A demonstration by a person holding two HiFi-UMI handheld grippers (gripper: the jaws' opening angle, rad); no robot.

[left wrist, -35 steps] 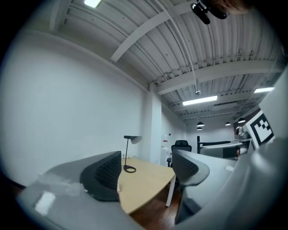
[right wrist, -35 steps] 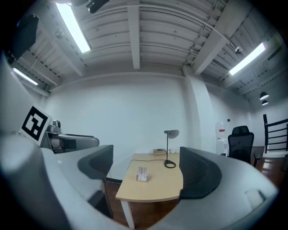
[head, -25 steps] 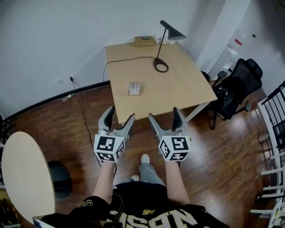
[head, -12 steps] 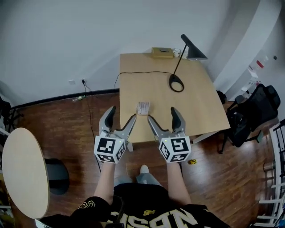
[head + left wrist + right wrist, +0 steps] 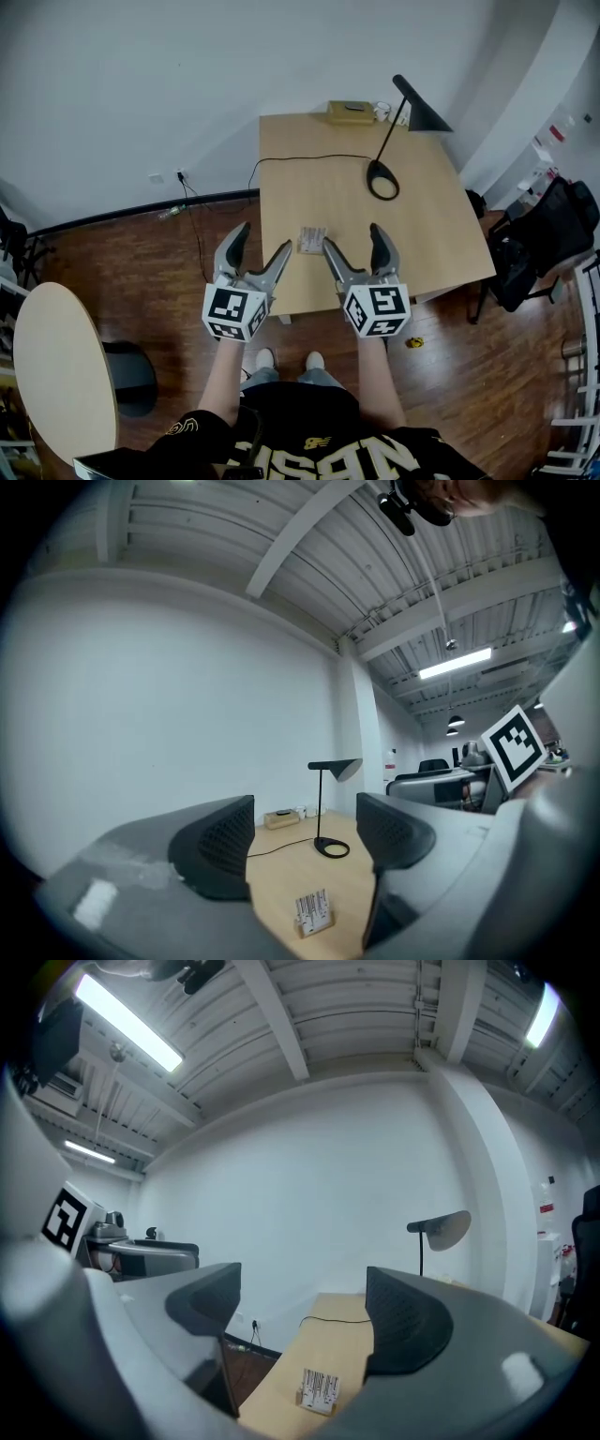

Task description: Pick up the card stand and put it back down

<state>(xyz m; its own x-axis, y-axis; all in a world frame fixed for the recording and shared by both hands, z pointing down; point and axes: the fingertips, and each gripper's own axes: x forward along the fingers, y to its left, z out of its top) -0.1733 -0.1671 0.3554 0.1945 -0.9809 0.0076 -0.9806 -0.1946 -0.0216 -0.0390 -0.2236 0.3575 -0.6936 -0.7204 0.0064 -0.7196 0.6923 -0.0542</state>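
The card stand (image 5: 312, 240) sits upright on the counter (image 5: 422, 234), near the edge closest to me. It is ahead of my tongs and between the two pairs, and neither pair touches it. In each gripper view it shows low in the gap between the jaws, out beyond their tips. My left tongs (image 5: 262, 242) are about half apart and closing, with nothing pressed between the pads. My right tongs (image 5: 353, 239) stand wide with nothing in them. The card in the stand carries dark, barcode-like stripes, but the print is too small to read. A black lamp (image 5: 384, 178) stands farther back on the counter.
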